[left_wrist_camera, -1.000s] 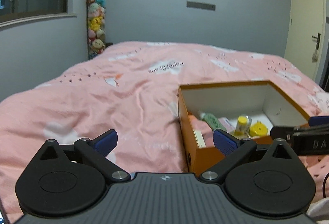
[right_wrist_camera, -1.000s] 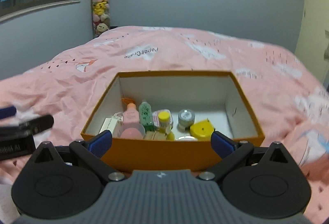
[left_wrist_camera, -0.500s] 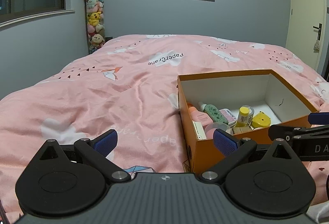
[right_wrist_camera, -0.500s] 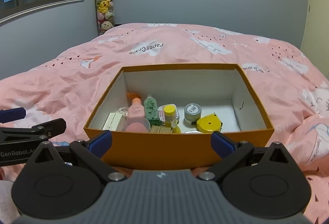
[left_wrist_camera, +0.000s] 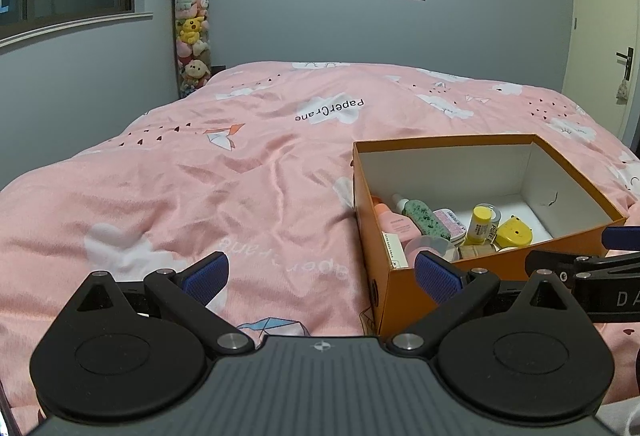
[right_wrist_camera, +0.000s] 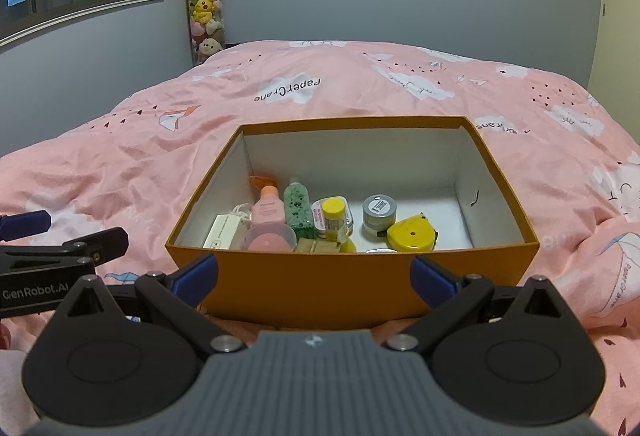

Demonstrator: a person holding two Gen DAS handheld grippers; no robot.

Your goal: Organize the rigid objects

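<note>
A: So, both tools are spread wide w/ nothing between the pads. The left gripper hangs over bare pink duvet, and the right gripper faces the near wall of the orange box.

B: And the items?

A: All in the box's near-left part: pink bottle, green bottle, yellow-capped tube, grey jar, yellow tape measure, white carton. They're packed touching, some overlapping.

B: Risks?

A: 3, probably. The box sits on soft bedding, so a push on its wall could tilt or slide it. The cluster's tight, so wide jaws going for 1 item could knock its neighbours. And the near wall hides the closest pieces from the right cam, so a reach there is partly blind.
</note>
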